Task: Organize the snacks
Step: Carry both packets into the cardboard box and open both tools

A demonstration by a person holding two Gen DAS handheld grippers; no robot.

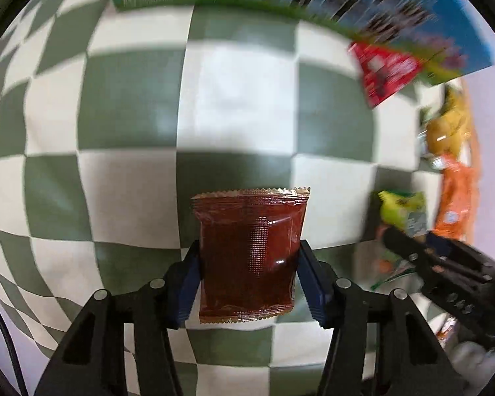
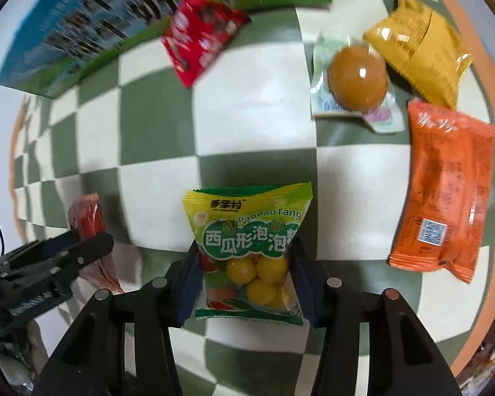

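A dark red packet (image 1: 249, 254) hangs above the green and white checked cloth (image 1: 241, 105), with my left gripper (image 1: 249, 260) shut on its two sides. My right gripper (image 2: 246, 260) is shut on a green and yellow bag of gum balls (image 2: 247, 250), also held over the cloth. Each gripper shows in the other's view: the right one (image 1: 412, 247) at the right edge with its green bag (image 1: 401, 211), the left one (image 2: 82, 244) at the lower left with the red packet (image 2: 87, 221).
A blue and green box (image 2: 82, 26) lies along the far side, a red packet (image 2: 201, 36) leaning on it. At the right lie a round brown sweet in clear wrap (image 2: 358, 77), a yellow packet (image 2: 419, 49) and an orange packet (image 2: 445, 191).
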